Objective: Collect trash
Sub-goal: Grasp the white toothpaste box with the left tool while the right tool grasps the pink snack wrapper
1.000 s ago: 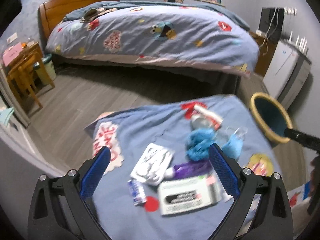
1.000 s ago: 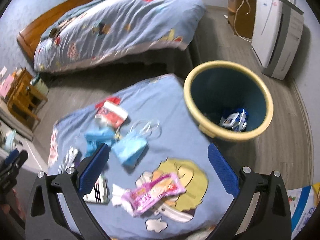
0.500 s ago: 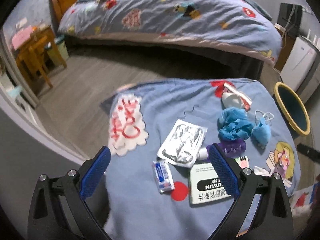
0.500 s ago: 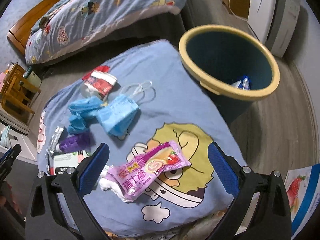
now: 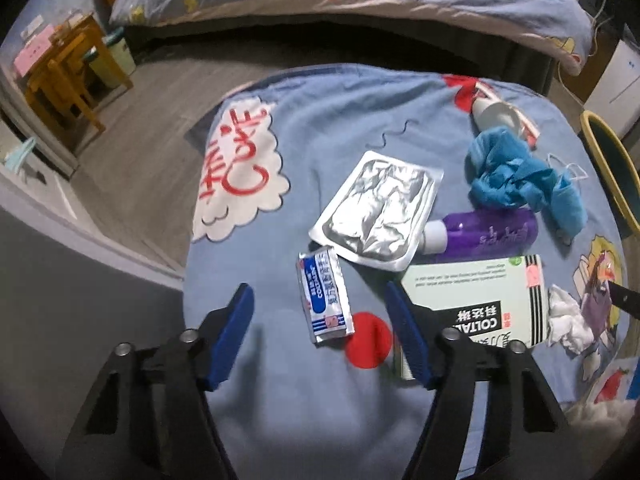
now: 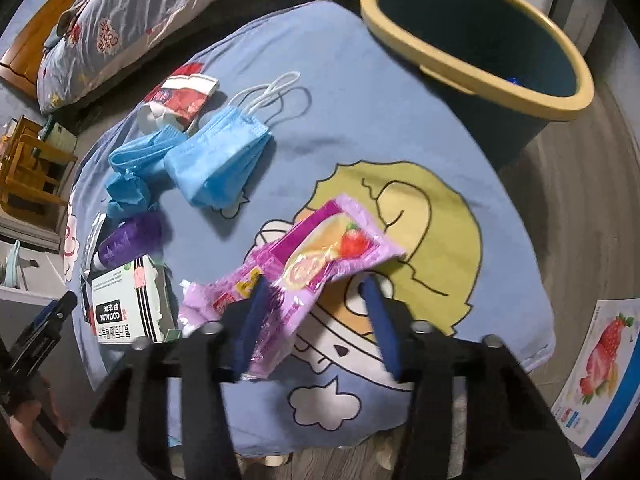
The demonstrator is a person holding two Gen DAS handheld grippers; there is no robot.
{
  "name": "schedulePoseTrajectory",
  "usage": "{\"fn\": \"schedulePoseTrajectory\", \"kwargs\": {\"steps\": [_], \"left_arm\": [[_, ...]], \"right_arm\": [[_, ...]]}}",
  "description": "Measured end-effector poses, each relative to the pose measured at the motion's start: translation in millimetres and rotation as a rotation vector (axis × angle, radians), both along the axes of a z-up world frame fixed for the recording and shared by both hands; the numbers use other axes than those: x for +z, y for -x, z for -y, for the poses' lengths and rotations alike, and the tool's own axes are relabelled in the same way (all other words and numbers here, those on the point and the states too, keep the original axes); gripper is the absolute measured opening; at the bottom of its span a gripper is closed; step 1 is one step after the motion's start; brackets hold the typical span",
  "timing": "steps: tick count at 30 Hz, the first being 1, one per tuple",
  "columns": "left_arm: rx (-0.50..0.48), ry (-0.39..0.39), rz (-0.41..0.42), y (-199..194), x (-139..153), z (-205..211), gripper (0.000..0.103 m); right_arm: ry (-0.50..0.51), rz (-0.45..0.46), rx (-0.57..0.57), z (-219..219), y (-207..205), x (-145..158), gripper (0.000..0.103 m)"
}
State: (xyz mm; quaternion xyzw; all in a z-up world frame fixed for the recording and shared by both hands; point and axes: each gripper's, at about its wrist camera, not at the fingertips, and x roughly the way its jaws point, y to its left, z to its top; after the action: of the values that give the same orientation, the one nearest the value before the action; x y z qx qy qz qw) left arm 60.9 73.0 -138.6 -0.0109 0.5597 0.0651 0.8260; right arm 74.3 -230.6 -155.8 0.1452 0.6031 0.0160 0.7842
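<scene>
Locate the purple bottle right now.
In the left wrist view the purple bottle lies on its side on the blue cloth, right of the silver foil pouch, between the crumpled blue masks and the white medicine box.

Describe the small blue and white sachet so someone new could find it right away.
Start at the blue cartoon cloth covering the table. Near its front edge, between the silver foil pouch and a printed red dot, lies the small sachet. It's the only flat white packet with a blue label.
</scene>
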Motion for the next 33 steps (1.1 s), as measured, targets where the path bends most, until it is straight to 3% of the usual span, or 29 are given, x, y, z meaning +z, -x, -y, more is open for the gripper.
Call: {"fn": "schedulePoseTrajectory", "kwargs": {"steps": [4,7,16,20,25,33], "left_arm": [[0.034,0.02,-0.033,-3,-11,-3,0.063],[0.055,0.023,-0.066,-7,-22,-7,0.056],[0.027,0.037,-0.065,-11,-24,-1,0.022],[0.027,0.022,0.016,-5,-5,-1,0.021],[0.039,0.096,0.147,2,27,-6,0.021],[-0.109,0.168,0.333,2,83,23,0.021]], "right_arm": [[0.012,0.0,0.026,-3,-1,0,0.017],[0.016,0.015,0.034,-3,-3,2,0.011],[0.012,0.095,0.019,3,-8,18,0.005],[0.005,0.148,0.025,0,-10,33,0.005],[0.017,0.236,0.06,-6,-13,63,0.005],[-0.011,0.386,0.095,10,-17,126,0.005]]}}
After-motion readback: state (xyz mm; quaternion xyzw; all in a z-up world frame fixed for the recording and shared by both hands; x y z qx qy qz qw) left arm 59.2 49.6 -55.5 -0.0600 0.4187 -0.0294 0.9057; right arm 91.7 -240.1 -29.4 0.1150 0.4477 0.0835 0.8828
